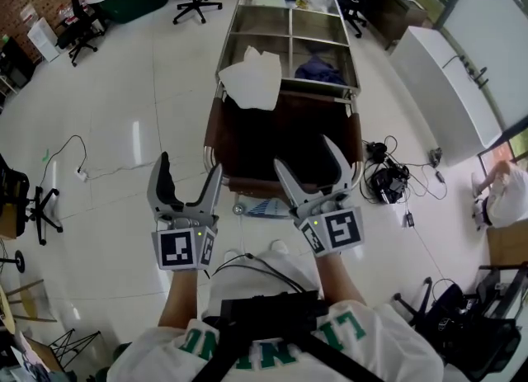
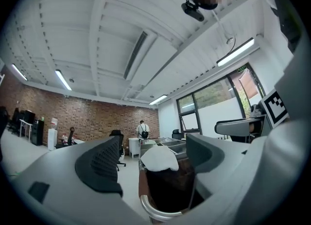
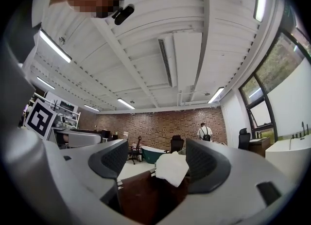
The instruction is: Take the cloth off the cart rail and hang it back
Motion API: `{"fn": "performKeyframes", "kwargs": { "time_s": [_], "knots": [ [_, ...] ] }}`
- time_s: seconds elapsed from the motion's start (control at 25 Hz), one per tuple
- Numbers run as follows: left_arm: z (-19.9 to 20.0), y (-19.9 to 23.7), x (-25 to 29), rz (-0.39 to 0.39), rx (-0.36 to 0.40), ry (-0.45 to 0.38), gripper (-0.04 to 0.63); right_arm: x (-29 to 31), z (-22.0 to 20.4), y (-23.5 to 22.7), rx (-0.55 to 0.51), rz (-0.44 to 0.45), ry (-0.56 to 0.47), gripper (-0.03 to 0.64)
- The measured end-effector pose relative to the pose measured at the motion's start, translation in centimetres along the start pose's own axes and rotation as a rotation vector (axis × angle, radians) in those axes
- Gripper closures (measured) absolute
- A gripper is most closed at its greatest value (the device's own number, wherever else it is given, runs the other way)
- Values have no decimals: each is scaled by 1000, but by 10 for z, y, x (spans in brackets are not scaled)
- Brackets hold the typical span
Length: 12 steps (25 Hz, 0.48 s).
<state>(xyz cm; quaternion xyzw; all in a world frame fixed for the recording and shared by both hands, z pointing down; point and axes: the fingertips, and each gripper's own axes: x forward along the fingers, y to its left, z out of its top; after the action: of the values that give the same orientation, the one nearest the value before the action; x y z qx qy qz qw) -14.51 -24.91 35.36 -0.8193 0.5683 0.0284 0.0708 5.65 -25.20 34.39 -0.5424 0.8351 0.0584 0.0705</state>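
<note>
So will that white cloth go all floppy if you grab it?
Probably floppy: the white cloth droops in soft folds over the cart rail. It looks thin, so likely light, and might slip off easily.

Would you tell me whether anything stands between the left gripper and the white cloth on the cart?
Nothing visible blocks it. Only the cart's open brown bag lies between the left gripper and the white cloth, which shows clear above it.

I read the right gripper (image 3: pixel 162 158) with jaws apart, nothing clamped. Beyond them, at lower centre, the white cloth (image 3: pixel 171 169) drapes over the brown cart end (image 3: pixel 141 197).
</note>
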Motion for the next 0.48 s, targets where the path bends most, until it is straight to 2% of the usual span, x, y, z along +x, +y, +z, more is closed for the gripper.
{"fn": "performKeyframes", "kwargs": {
  "time_s": [0.2,0.48],
  "knots": [
    [-15,7,0,38,24,57,201,0,-1,6,-9,11,8,238],
    [-26,9,-1,34,15,89,202,-3,-5,7,-10,14,21,238]
  ]
}}
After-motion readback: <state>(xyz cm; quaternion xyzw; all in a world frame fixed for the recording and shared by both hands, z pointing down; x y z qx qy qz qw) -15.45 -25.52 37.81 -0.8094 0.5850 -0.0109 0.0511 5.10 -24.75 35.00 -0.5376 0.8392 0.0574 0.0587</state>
